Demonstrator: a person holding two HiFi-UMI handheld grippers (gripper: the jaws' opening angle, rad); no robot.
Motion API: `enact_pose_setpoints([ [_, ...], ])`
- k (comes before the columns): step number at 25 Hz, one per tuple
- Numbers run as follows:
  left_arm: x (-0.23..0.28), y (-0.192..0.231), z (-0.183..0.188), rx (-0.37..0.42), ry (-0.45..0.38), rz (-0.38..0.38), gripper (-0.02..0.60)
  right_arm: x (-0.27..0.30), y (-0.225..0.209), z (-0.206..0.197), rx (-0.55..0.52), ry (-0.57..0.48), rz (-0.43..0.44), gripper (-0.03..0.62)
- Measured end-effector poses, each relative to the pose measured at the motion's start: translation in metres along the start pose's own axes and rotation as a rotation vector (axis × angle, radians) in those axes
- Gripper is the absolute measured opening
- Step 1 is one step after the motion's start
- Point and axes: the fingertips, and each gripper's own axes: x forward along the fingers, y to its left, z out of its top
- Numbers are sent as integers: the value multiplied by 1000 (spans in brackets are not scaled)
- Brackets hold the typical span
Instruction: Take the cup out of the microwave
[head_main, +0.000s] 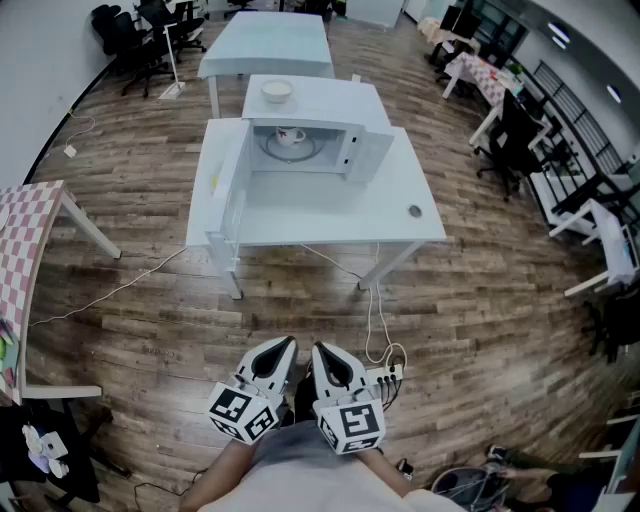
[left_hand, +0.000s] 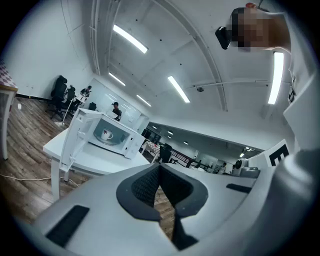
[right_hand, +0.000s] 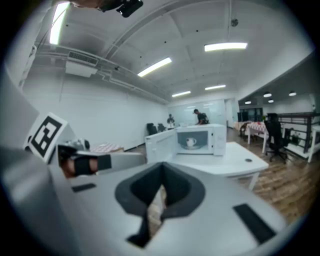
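White microwave, white cup, white table, brown plank floor, pink-checked tablecloth

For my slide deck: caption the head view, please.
Left gripper and right gripper, jaws shut, well short of the open microwave with the cup inside.

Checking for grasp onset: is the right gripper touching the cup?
Apart. In the head view the right gripper sits by the person's body, with floor between it and the cup inside the microwave.

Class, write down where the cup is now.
In the head view, top centre: the cup stands inside the open microwave on the white table, just below the bowl on the microwave's top.
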Motion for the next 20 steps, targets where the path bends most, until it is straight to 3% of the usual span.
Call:
enact_pose_setpoints([
  [20,88,8,19,27,18,39,8,42,-95,23,114,-4,56,21],
])
